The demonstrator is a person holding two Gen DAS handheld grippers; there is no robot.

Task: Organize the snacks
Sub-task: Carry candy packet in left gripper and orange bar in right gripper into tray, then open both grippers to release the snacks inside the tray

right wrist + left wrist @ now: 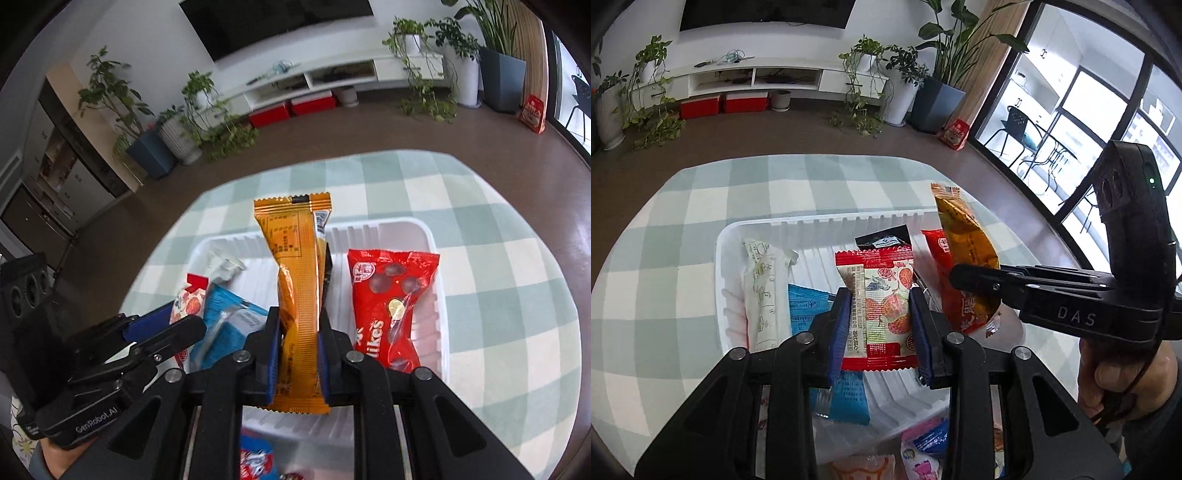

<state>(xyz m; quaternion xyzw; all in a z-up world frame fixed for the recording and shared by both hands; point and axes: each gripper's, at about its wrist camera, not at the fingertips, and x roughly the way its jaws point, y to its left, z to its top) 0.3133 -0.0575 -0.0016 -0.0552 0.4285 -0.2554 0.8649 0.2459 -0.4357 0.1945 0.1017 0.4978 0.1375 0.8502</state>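
Note:
In the left wrist view my left gripper is shut on a red-and-white packet with peach pictures, held above the white plastic tray. My right gripper reaches in from the right, shut on a long orange packet. In the right wrist view the right gripper clamps that orange packet upright over the tray. The left gripper is at the left with the peach packet. In the tray lie a red chocolate-ball bag, a blue packet, a white-green packet and a black packet.
The tray sits on a green-and-white checked tablecloth. More loose snacks lie near the table's front edge. A hand grips the right gripper's handle. Beyond the table are brown floor, potted plants and a TV bench.

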